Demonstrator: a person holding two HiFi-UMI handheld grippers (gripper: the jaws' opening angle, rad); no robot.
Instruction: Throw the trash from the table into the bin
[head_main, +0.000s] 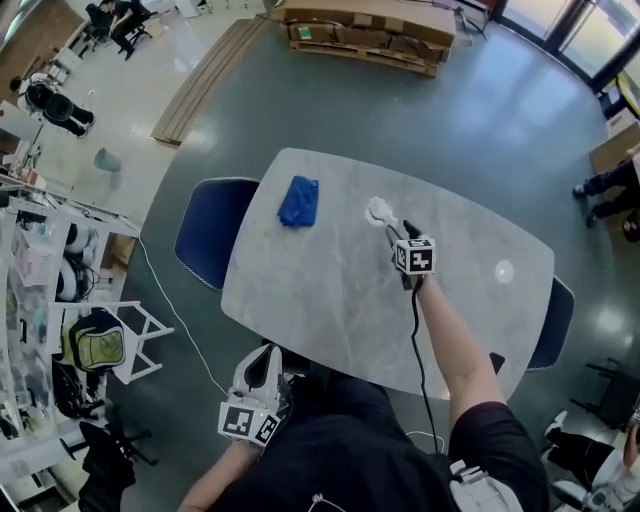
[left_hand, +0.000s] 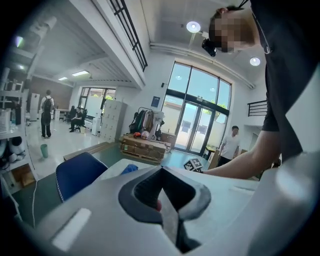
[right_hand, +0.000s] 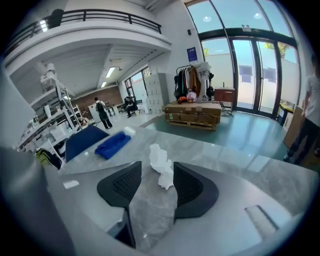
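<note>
A crumpled white paper (head_main: 378, 210) lies on the grey marble table (head_main: 330, 310), right of a blue cloth (head_main: 298, 201). My right gripper (head_main: 400, 228) reaches over the table to it. In the right gripper view the paper (right_hand: 161, 162) sits between the tips of the right gripper (right_hand: 157, 176), whose jaws stand open on either side of it. The blue cloth (right_hand: 113, 144) lies further left. My left gripper (head_main: 265, 362) hangs off the table's near edge by the person's body. In its own view the left gripper (left_hand: 161, 172) is shut with nothing held.
A blue chair (head_main: 210, 235) stands at the table's left side and another (head_main: 556, 318) at the right end. A pallet of cardboard boxes (head_main: 370, 35) lies beyond the table. Shelving (head_main: 40, 300) fills the left. A small green container (head_main: 107, 158) stands on the floor.
</note>
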